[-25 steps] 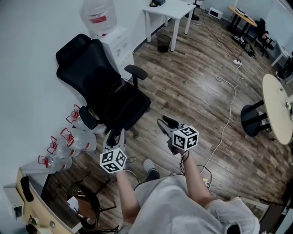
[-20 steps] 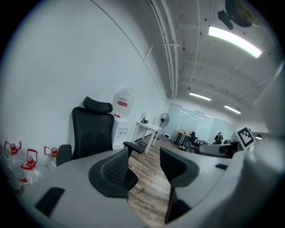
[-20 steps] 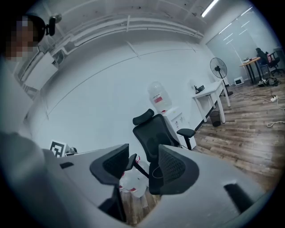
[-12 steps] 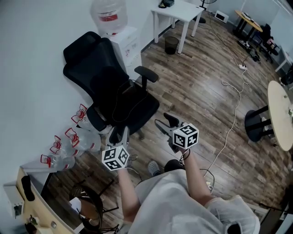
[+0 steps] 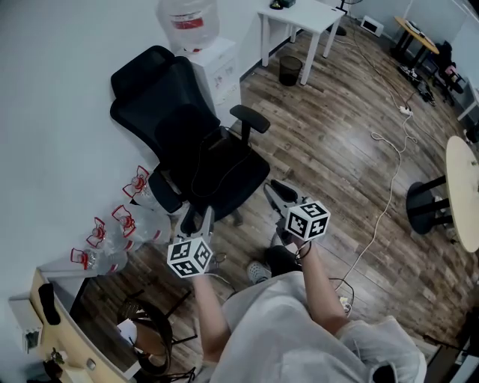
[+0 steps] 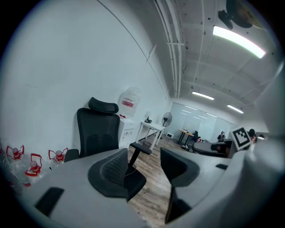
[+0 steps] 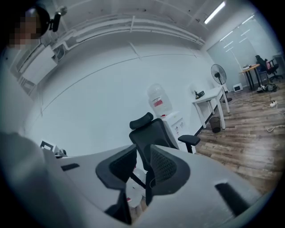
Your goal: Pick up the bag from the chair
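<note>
Short of the chair (image 5: 233, 178), my left gripper (image 5: 196, 219) gapes wide, empty. Right gripper (image 5: 278, 194) jaws barely parted, empty. Black bag (image 5: 181, 138) lies on the chair.

The head camera looks steeply down from above the person onto the wood floor (image 5: 337, 149), taking in the whole office chair (image 5: 194, 161) by the wall. The camera on the left hand-held gripper (image 5: 196, 219) sits low and near the seat's front edge, facing along its jaws towards the room's far end. The camera on the right hand-held gripper (image 5: 275, 191) is also low, facing the backrest and the wall. All three views share the chair, the water dispenser (image 5: 217, 67) and the white desk (image 5: 299, 19).
</note>
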A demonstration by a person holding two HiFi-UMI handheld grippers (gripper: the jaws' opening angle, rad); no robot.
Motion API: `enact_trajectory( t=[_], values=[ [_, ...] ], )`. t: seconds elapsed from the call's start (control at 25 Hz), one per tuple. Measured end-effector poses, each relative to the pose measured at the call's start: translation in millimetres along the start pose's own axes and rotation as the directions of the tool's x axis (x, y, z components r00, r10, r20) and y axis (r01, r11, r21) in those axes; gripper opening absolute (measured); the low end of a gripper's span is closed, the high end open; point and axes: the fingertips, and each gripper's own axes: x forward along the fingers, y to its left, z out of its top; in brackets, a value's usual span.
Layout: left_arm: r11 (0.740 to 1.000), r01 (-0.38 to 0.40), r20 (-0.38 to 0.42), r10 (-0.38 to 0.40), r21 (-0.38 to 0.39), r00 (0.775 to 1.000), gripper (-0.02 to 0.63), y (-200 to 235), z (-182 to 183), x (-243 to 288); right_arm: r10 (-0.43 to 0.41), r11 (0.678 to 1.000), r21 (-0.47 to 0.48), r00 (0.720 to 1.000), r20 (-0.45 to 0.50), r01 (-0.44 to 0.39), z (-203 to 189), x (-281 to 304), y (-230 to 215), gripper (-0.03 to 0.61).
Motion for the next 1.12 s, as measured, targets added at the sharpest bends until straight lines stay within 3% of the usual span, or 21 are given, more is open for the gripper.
enact_trajectory(
  t=[0.08,0.2,0.4,0.6,0.88,1.12],
  values=[
    [1.0,0.003,-0.006,-0.003,-0.003,1.0,0.221,1,-1,7,0.014,0.999,0.032,1.0,0.017,-0.014,2,3,-5,0.11],
    [1.0,0.008,-0.017,-0.008,0.0,1.0,0.222,1,-1,20,0.041,0.999,0.034,0.999,0.022,-0.042,7,13,-11,0.198],
    [1.0,0.003,-0.028,-0.003,0.009,1.0,0.222,13,6,48,0.074,0.997,0.007,0.997,-0.006,-0.074,14,47,-21,0.245],
    [1.0,-0.019,-0.029,0.019,0.021,0.999,0.222,30,27,89,0.075,0.996,-0.053,0.995,-0.07,-0.078,24,94,-41,0.209],
    [0.998,-0.046,-0.043,0.048,0.034,0.998,0.232,51,64,153,0.038,0.999,-0.009,0.998,-0.049,-0.039,71,163,-82,0.009],
    [0.998,-0.065,-0.052,0.066,0.025,0.996,0.233,64,85,208,0.123,0.992,0.019,0.988,-0.088,-0.122,90,216,-97,0.008]
  ],
)
